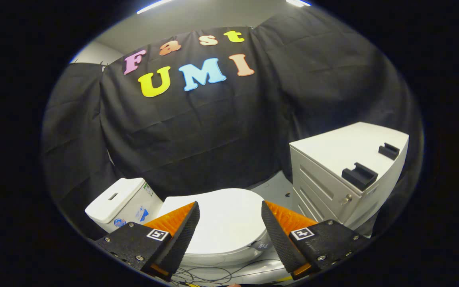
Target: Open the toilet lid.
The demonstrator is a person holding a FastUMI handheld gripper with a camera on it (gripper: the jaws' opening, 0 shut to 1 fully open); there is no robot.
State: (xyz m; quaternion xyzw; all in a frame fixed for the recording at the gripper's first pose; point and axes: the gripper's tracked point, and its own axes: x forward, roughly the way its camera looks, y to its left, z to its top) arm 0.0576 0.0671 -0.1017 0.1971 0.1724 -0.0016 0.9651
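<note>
A white toilet stands low ahead of me with its lid lying flat and closed over the bowl. Its white cistern is to the left of the lid, against the black cloth wall. My gripper hovers above the near part of the lid, open, with nothing between its two fingers. The left finger and the right finger are black with orange backs and stand wide apart, framing the lid between them. I cannot tell their exact height above the lid.
A white drawer cabinet with two black brackets on its top stands to the right of the toilet, close to the right finger. Thin cables lie on the grey floor below the bowl's front. Black cloth walls close the booth behind.
</note>
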